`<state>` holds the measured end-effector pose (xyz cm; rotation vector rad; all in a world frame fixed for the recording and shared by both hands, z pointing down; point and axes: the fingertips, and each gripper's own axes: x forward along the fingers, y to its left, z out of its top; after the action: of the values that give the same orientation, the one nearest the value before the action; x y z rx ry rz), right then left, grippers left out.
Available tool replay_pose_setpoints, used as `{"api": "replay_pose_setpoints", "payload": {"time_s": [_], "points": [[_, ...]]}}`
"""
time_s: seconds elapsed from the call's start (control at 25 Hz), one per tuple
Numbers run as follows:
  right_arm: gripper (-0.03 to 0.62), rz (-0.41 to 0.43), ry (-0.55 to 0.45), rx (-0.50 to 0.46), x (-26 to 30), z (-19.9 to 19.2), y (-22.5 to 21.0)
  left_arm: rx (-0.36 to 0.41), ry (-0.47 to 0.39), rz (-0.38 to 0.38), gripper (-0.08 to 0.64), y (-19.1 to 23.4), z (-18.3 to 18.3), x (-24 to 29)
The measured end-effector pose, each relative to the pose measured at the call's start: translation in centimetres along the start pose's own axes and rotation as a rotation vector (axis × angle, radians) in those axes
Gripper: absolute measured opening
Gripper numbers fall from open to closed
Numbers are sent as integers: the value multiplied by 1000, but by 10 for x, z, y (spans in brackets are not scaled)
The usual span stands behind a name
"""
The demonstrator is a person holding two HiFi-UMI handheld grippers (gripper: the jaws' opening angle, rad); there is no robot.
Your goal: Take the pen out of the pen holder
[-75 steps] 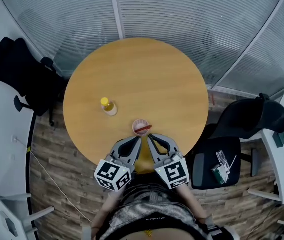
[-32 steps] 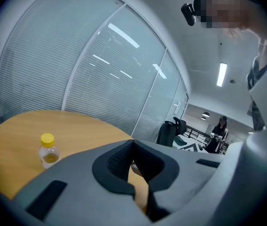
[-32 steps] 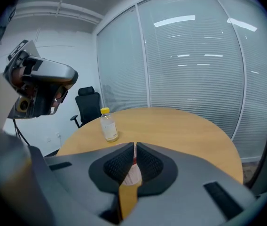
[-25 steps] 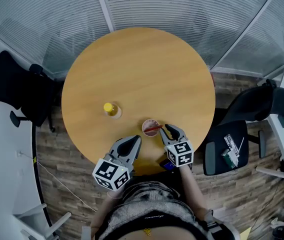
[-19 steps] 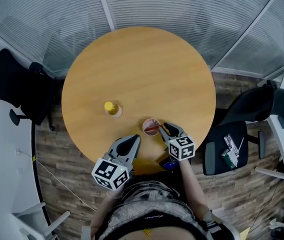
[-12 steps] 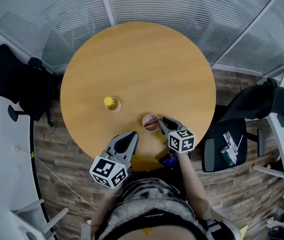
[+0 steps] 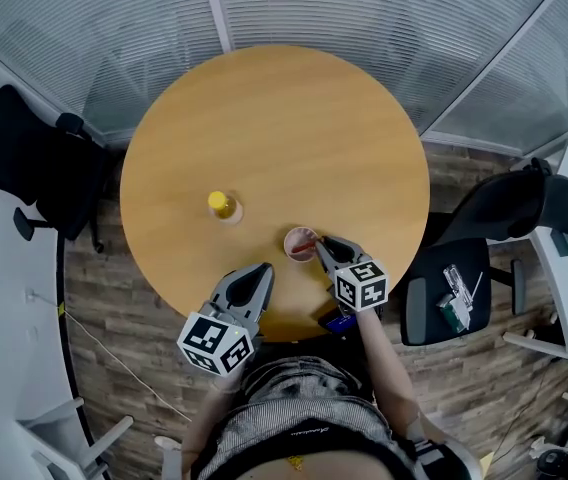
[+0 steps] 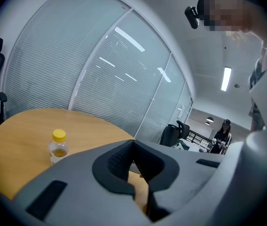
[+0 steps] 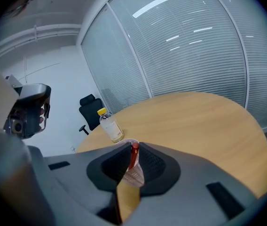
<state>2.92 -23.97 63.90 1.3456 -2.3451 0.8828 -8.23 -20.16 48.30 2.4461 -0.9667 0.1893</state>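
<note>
The red pen (image 9: 134, 150) is stood in the clear pen holder (image 9: 136, 177) by the near edge of the desk (image 7: 274, 128). It is clamped between the fingers of the right gripper (image 9: 131, 166). A straight upward lift appears due next. The left gripper (image 8: 134, 161) is clenched on nothing.

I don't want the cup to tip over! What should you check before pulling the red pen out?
1. The red pen stands between the right claw's pads: ok.
2. Right claw shut on the pen: ok, the pads seem to touch both sides.
3. The pen holder stands upright on the table: ok.
4. The left claw steadies the holder: not ok, it is shut, empty and apart from it.
5. The bottle is out of the way: ok, it stands apart to the left.
6. Grip firm enough to lift: cannot tell.
</note>
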Motion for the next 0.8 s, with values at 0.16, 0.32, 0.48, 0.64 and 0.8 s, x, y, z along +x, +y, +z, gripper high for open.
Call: {"api": "replay_pose_setpoints", "payload": {"time_s": [0.16,0.32,0.48,0.64,0.8], "points": [[63,-2,-7,-80,-6,8,8,4,-2,-2,5,-2,-1,-1],[63,-10,-5,-184,-15,19,17,5,-2,-4,5,-6,-4,-4],[63,-5,-11,-275,-24,32,31,-20,-15,-11,5,-9,-5,-10],[63,14,-18,-341,-36,50,49,-25,-24,-12,5,-9,-5,-13],[62,39,-37,-385,-55,72,67,-18,-25,-11,5,-12,-5,-15]]}}
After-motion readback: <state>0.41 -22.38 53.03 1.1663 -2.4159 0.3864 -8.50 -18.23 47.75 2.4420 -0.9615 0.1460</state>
